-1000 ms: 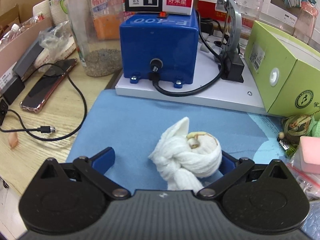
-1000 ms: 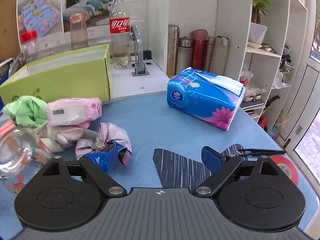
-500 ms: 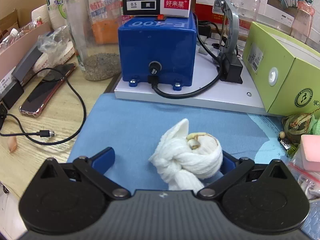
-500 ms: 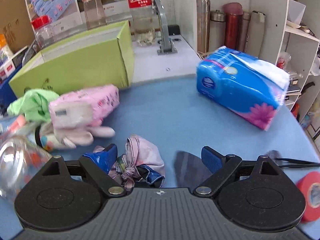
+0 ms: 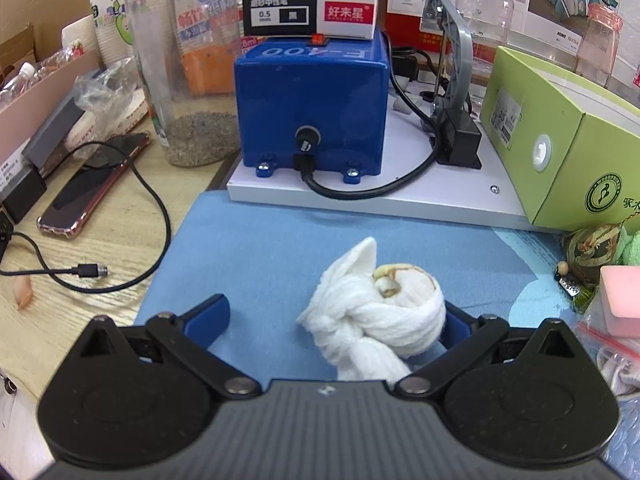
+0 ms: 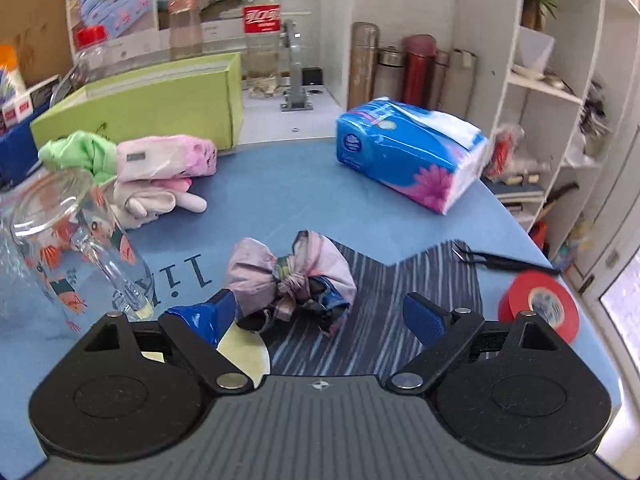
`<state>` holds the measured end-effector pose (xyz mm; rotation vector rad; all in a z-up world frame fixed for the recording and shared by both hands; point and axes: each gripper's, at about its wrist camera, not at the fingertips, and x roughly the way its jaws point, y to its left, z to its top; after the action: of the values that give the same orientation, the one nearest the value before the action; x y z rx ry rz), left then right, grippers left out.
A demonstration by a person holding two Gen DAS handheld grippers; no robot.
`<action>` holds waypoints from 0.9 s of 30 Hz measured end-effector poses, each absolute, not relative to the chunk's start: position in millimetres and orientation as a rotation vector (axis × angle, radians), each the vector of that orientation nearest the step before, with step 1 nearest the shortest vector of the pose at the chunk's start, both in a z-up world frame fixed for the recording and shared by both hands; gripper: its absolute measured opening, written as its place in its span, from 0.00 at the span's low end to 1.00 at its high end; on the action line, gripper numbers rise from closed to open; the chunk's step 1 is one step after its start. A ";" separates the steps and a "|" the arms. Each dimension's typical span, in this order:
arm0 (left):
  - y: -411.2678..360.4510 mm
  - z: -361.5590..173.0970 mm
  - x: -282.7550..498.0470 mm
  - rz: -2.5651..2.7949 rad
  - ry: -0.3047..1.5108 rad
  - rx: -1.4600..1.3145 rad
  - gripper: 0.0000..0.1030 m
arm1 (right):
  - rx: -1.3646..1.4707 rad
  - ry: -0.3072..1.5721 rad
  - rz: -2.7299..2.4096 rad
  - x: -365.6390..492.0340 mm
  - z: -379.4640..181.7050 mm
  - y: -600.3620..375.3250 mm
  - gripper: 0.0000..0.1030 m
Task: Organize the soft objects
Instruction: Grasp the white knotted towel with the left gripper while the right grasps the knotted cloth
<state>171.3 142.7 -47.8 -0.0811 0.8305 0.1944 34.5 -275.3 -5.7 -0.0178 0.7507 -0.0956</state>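
Your left tongs (image 5: 332, 316) stand spread wide over the blue mat (image 5: 260, 240), and the knotted white cloth (image 5: 374, 312) lies between their fingers, pressed toward the right finger and well apart from the left one; nothing is being squeezed. From that cloth, the blue machine (image 5: 312, 104) stands at 12 o'clock on its white base, the green box (image 5: 560, 152) sits at 2 o'clock, and the phone (image 5: 92, 196) with its black cable lies at 9 o'clock on the bare wood of the table (image 5: 100, 248). Your right tongs (image 6: 320, 314) are likewise spread, and the knotted pink and blue cloth (image 6: 292, 280) lies between them on the striped patch of the mat, with its left lobe touching or just beside the left finger (image 6: 208, 316); the right finger is clear of it. From this cloth, the glass jar (image 6: 68, 240) stands at 9 o'clock, the pile of pink and green soft items (image 6: 152, 168) rests at 11 o'clock against the green box, the blue tissue pack (image 6: 408, 152) lies at 1 o'clock, and the red tape roll (image 6: 540, 304) sits at 3 o'clock beside black tweezers (image 6: 504, 260).
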 end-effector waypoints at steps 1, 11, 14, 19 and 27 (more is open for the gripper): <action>142.6 -47.8 171.2 0.194 0.830 -0.081 0.99 | -0.030 0.739 -0.084 40.3 -4.4 -275.5 0.76; 141.7 -48.4 168.3 0.186 0.813 -0.073 0.99 | 0.033 0.730 -0.042 55.2 -33.0 -287.8 0.78; 142.7 -47.8 166.2 0.170 0.818 -0.066 0.99 | 0.029 0.707 -0.047 51.5 -34.1 -286.5 0.78; 138.0 -47.3 165.2 0.154 0.826 -0.055 0.99 | 0.024 0.715 -0.055 60.3 -33.5 -285.3 0.79; 140.0 -42.4 165.9 0.124 0.815 -0.074 0.76 | 0.027 0.712 -0.047 61.3 -34.9 -287.5 0.80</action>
<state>165.9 140.0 -42.4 -0.0737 0.8152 0.1238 61.3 -287.5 -34.9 0.0268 0.7116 -0.0472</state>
